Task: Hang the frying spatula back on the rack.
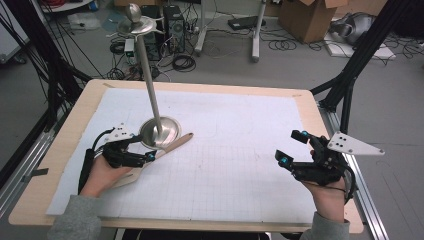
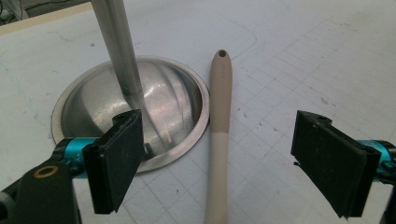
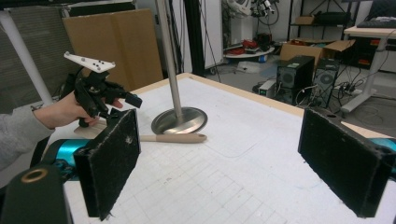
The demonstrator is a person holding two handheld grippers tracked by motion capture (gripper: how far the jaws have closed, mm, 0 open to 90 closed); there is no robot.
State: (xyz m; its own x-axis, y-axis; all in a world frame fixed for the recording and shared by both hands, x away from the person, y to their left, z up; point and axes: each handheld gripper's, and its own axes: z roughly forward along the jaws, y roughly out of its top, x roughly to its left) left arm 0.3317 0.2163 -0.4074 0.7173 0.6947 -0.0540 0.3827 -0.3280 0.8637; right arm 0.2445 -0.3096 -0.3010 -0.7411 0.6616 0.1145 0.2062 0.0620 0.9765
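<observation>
spatula handle (image 2: 220, 121) | holed tip points away, perhaps slightly right | touching stand base (image 2: 93, 105)

left gripper (image 1: 150, 156) sits open over the beige wooden spatula handle (image 1: 176, 143), just beside the round steel stand base (image 1: 160, 132); right gripper (image 1: 291, 148) hangs open, well apart.

A lab or workshop: beyond the table (image 1: 305, 102) ahead of both grippers lie computer towers (image 1: 172, 22), tangled cables (image 1: 282, 45), cardboard boxes (image 1: 310, 17) and black frame struts (image 1: 367, 50)
</observation>
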